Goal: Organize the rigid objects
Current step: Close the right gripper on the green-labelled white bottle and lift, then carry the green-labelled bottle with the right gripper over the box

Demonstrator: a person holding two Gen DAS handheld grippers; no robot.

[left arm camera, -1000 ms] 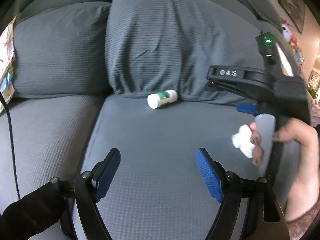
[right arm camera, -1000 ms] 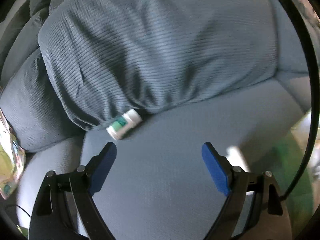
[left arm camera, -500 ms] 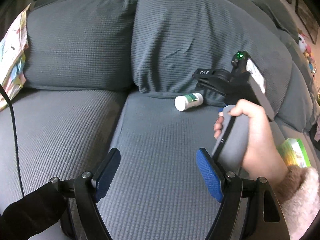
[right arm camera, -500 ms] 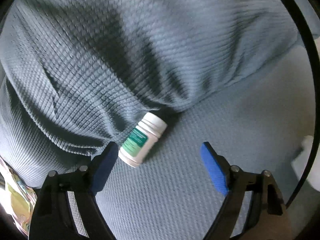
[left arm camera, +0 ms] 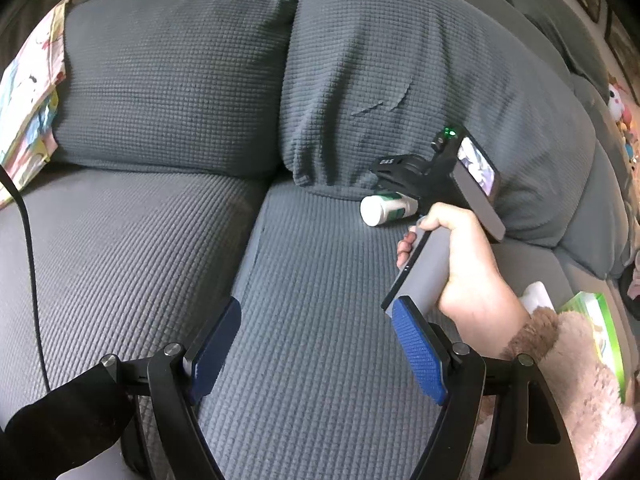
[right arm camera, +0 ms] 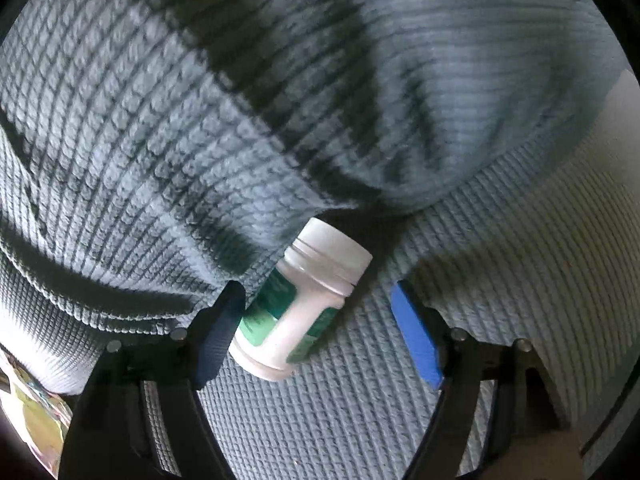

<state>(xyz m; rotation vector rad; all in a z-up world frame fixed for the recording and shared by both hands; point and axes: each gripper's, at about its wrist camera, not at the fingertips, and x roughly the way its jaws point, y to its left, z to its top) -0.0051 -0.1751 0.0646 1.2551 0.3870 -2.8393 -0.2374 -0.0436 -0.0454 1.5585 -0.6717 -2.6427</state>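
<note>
**Currently: pill bottle between closing gripper fingers on sofa**

Item: white pill bottle [right arm camera: 300, 300], green label, lying on its side on the grey sofa seat [left arm camera: 320, 360], tucked against the back cushion [left arm camera: 400, 80]; centre of the right wrist frame.

Right gripper [right arm camera: 320, 328]: jaws closing around the bottle, right pad clearly apart from it.

Left gripper [left arm camera: 316, 356]: lower frame, jaws apart, nothing between them.

Green box [left arm camera: 600, 320]: right edge.

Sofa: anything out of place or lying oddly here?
Yes. A white pill bottle lies on its side on the seat cushion, tucked against the back pillow. The right hand-held gripper is closing around it, the blue pad not yet touching.
</note>
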